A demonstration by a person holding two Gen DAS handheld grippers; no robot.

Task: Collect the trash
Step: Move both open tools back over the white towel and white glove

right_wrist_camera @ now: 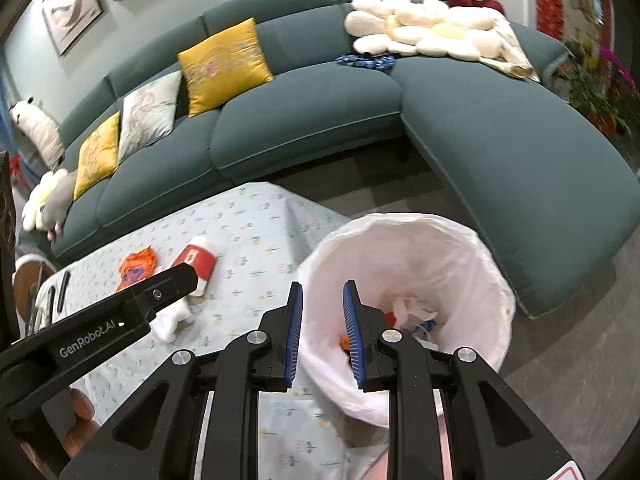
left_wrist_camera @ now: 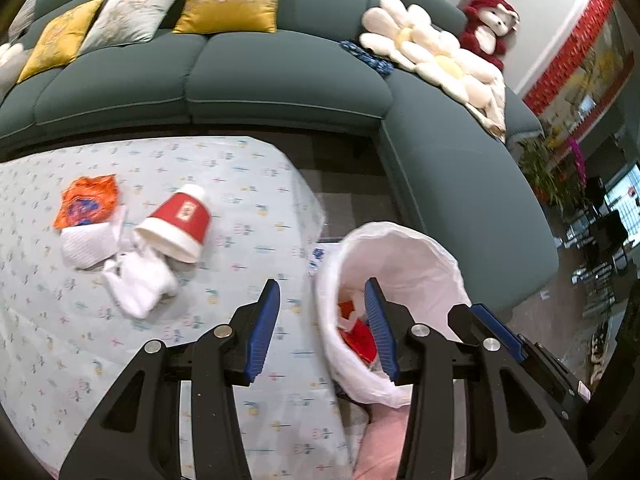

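Hovering both tools near the white-lined waste bin (right_wrist_camera: 408,304), we judge the step in hand to be going back to the table for another piece of rubbish. Our left gripper (left_wrist_camera: 324,328) stands half-open with nothing between its blue pads, over the table's near edge beside the bin. Our right gripper (right_wrist_camera: 322,332) is narrower, also empty (only bin liner and cloth show through the gap), and sits over the bin's rim.

What remains lies in one cluster on the table: a red-and-white paper cup (left_wrist_camera: 176,224) tipped on its side, a crumpled orange snack wrapper (left_wrist_camera: 86,202) just beside it, and wads of white tissue (left_wrist_camera: 136,280) touching the cup's mouth. Some red and orange scraps already sit in the bin.

To do it well, we would come down on one item at a time. The tissue is nearest, soft, and will compress, so it needs a firm pinch. The cup may roll, so gripping across its rim seems safer.

That table is covered by a pale blue patterned cloth (left_wrist_camera: 248,184), which could snag if we dig too low. Behind it curves a dark teal sectional sofa (left_wrist_camera: 280,80) with yellow and pale cushions, a flower-shaped cushion and a red plush toy.
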